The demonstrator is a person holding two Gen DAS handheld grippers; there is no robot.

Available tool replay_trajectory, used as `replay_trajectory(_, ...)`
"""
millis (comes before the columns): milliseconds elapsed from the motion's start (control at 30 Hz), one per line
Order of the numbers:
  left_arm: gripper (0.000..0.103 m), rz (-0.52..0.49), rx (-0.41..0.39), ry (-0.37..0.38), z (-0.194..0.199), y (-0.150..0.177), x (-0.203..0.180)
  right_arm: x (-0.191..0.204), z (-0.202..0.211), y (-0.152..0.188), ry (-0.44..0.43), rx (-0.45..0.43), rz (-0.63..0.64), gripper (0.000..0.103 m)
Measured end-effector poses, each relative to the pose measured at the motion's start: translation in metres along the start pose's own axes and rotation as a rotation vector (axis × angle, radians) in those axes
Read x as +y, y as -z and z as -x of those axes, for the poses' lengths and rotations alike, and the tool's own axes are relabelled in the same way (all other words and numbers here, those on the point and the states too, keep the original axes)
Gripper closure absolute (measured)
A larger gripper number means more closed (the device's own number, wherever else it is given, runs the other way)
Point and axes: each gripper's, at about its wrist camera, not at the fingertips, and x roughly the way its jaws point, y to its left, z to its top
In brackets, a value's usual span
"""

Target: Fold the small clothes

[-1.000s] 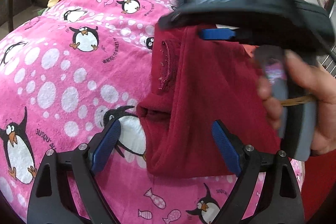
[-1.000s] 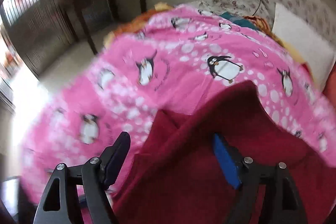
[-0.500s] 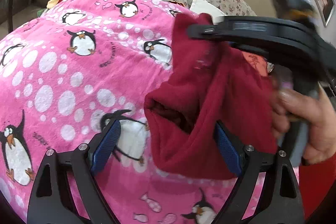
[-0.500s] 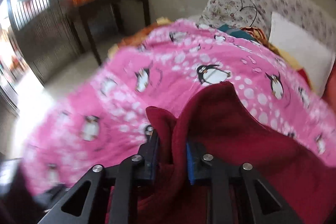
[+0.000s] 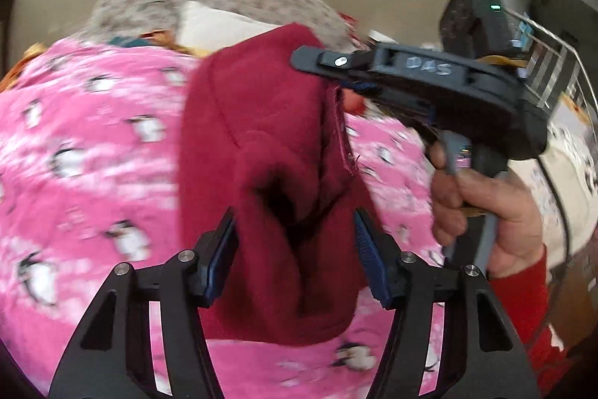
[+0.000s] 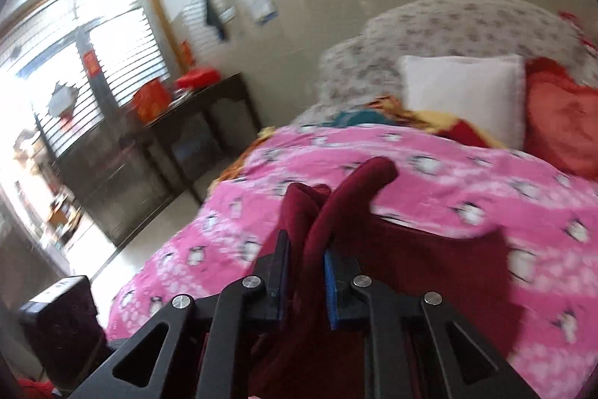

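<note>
Two tools on one maroon garment (image 5: 258,144), lifted off a bed with a pink penguin blanket (image 5: 86,152).

Right tool (image 6: 305,272): clamped on a bunched fold of cloth, pads nearly together and easing tighter, fabric squeezed between them and poking up past the tips. Seen from the left wrist view as a black body (image 5: 422,81) pinching the top edge, held by a hand (image 5: 482,208) in a red sleeve.

Left tool (image 5: 295,257): jaws closing around the lower hanging part, thick folds between the pads; both pads appear to touch the cloth, firm pressure not yet certain.

Garment: hanging between the two tools, above the blanket, lower hem drooping near it. Fleece-like look, soft and limp, light enough to dangle from a single pinch. No stiffness, so sagging and bunching likely wherever unsupported. Not fragile; slipping unlikely given the nap, unless only a thin layer gets caught.

Best holds, judging from the shape: corners or seamed edges, such as the stitched edge (image 5: 342,137) near the right tool, well apart from each other, to spread the cloth flat before folding.
</note>
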Motion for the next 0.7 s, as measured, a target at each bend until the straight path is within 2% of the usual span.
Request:
replay_trajectory(167,0.043,-0.052,0.105,0.05,-0.063,0.009,-0.04,-0.079,0.008,0.029,0.165,0.032,-0.13,0.089)
replay_trajectory(267,0.044,-0.089,0.181,0.023,-0.089,0.02,-0.052,-0.113,-0.007,0.046,0.191,0.08,-0.21,0.089)
replay_trajectory(367,0.044,-0.105,0.188,0.028,-0.07,0.021,-0.053,-0.124,0.002,0.05,0.102,0.049,-0.284,0.089)
replay_trajectory(433,0.042,-0.122,0.178,0.019,-0.047,0.018,-0.045,-0.121,0.015,0.046,0.076,0.03,-0.3,0.085)
replay_trajectory(500,0.038,-0.152,0.136,-0.015,-0.026,0.016,-0.034,-0.108,0.026,0.04,0.066,0.005,-0.266,0.069)
replay_trajectory(533,0.034,-0.166,0.112,-0.05,-0.018,0.015,-0.03,-0.105,0.028,0.039,0.062,0.002,-0.254,0.052)
replay_trajectory(633,0.034,-0.189,0.067,-0.133,-0.01,0.014,-0.017,-0.093,0.017,0.039,0.092,0.057,-0.25,0.05)
replay_trajectory(700,0.034,-0.169,0.081,-0.163,-0.017,0.016,-0.006,-0.093,0.005,0.044,0.133,0.095,-0.25,0.05)
